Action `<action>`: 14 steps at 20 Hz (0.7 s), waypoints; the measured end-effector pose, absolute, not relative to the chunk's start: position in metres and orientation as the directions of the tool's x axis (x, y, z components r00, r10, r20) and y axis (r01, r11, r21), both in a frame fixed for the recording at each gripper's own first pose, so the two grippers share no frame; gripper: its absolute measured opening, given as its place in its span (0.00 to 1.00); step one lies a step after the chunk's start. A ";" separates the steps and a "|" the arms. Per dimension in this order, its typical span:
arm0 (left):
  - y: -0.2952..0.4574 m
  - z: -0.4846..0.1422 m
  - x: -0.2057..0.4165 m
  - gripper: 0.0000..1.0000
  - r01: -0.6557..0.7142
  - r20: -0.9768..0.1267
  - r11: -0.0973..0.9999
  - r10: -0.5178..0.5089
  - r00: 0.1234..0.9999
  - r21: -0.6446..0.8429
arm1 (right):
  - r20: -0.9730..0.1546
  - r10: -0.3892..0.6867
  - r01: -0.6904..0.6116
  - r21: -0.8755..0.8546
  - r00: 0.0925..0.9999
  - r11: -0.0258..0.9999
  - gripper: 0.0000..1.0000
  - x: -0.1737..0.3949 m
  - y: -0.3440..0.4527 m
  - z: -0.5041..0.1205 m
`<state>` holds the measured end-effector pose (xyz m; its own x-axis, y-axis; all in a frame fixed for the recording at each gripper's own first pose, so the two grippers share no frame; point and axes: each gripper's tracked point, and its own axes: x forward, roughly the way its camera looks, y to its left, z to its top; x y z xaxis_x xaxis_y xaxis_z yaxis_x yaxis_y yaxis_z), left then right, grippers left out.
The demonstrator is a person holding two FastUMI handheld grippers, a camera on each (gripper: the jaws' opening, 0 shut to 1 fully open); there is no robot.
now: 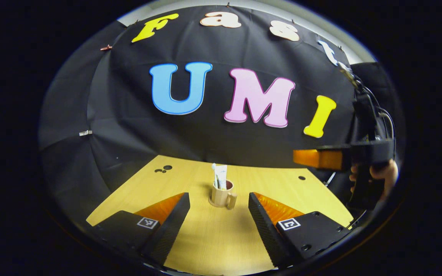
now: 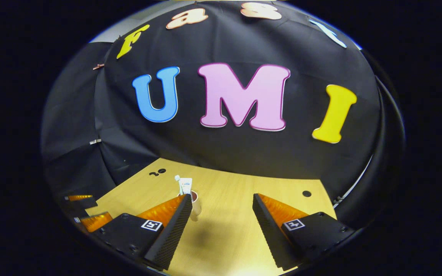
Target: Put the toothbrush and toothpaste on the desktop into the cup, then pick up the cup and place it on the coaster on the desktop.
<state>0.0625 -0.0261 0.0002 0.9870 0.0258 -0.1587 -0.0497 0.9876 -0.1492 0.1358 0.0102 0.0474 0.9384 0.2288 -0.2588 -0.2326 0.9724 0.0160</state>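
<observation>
Left gripper view looks down the spread, empty fingers of the left gripper (image 1: 218, 214) at the cup (image 1: 221, 195), which stands upright on the desk (image 1: 213, 241) just beyond the fingertips, handle toward the camera; whether a coaster lies under it cannot be told. The toothbrush (image 1: 214, 174) and toothpaste (image 1: 222, 176) stand inside it. The right gripper (image 2: 221, 218), fingers also spread and empty, has the cup just behind its left finger. The cup looks rigid, smooth and top-heavy with its load; gripping across the body near the rim seems steadier than the handle.
</observation>
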 end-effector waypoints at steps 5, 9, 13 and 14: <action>-0.026 0.035 0.041 0.98 -0.082 -0.074 0.986 0.071 0.995 -0.143 | -0.173 0.179 -0.169 0.071 0.969 0.983 0.98 0.071 -0.013 0.052; -0.027 0.031 0.010 0.97 -0.117 -0.032 0.991 0.116 0.993 -0.064 | -0.156 0.122 -0.106 0.108 0.980 0.989 0.98 0.022 -0.032 0.039; -0.052 0.020 -0.013 0.97 -0.037 -0.028 0.997 0.035 0.999 -0.075 | -0.173 0.107 -0.088 0.112 0.979 0.990 0.98 -0.013 -0.037 0.020; -0.054 0.018 -0.016 0.97 -0.025 -0.027 0.997 0.023 0.999 -0.075 | -0.182 0.100 -0.079 0.121 0.978 0.990 0.98 -0.016 -0.037 0.015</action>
<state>-0.0161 -0.0539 0.0175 0.9994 0.0231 -0.0266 -0.0251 0.9968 -0.0753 -0.0164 -0.0374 0.0145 0.9782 0.1005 -0.1816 -0.0793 0.9895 0.1205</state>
